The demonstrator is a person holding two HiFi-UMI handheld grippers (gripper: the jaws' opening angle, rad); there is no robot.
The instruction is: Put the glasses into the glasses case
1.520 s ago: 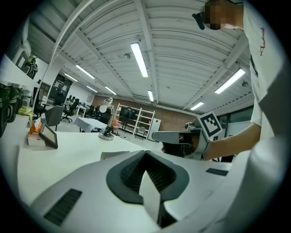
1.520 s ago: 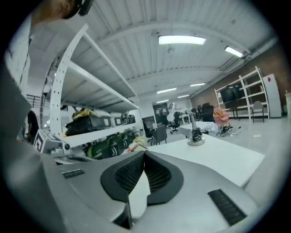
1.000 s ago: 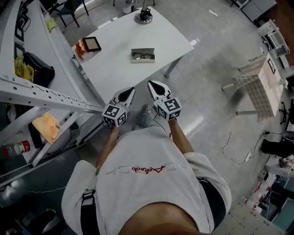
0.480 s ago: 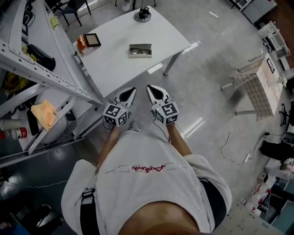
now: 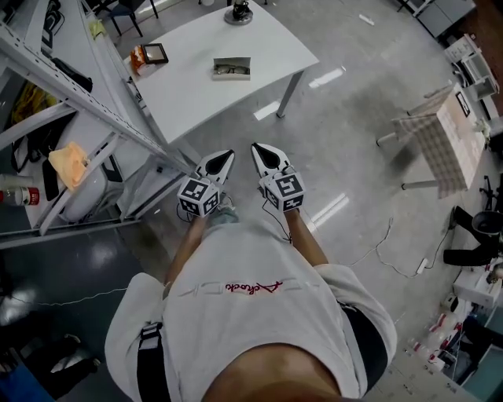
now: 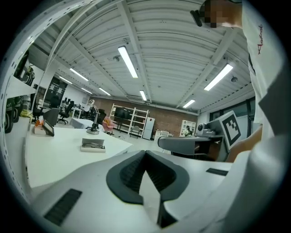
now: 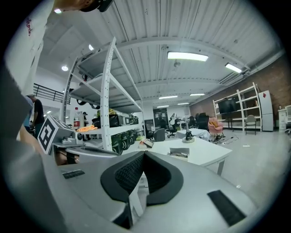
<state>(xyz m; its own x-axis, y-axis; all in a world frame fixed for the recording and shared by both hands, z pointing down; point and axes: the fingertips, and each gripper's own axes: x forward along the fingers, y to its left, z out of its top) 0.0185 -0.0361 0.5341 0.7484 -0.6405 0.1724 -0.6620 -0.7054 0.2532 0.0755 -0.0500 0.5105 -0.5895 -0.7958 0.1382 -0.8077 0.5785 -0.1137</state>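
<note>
The table, cut off at the top edge, stands well apart from the left gripper and right gripper, both pinched together on nothing, and bears the case, the glasses a dark smudge there, too small to place.

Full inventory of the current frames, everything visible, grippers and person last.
white rectangular table: one, white, top of the head view
open glasses case: one, pale grey, mid-table
dark-framed glasses: one, dark, at the case; in or on it, cannot tell
black-framed stand-up picture: one, black, table's left edge
orange box: one, orange, beside the picture
round-based black stand: one, black, table's far end
metal shelving: one unit, grey, left of the table
orange cloth: one, orange, on the shelving
checked-top stool: one, beige, floor at right
left gripper: white, shut, empty
right gripper: white, shut, empty
person's shirt: white, bottom
</note>
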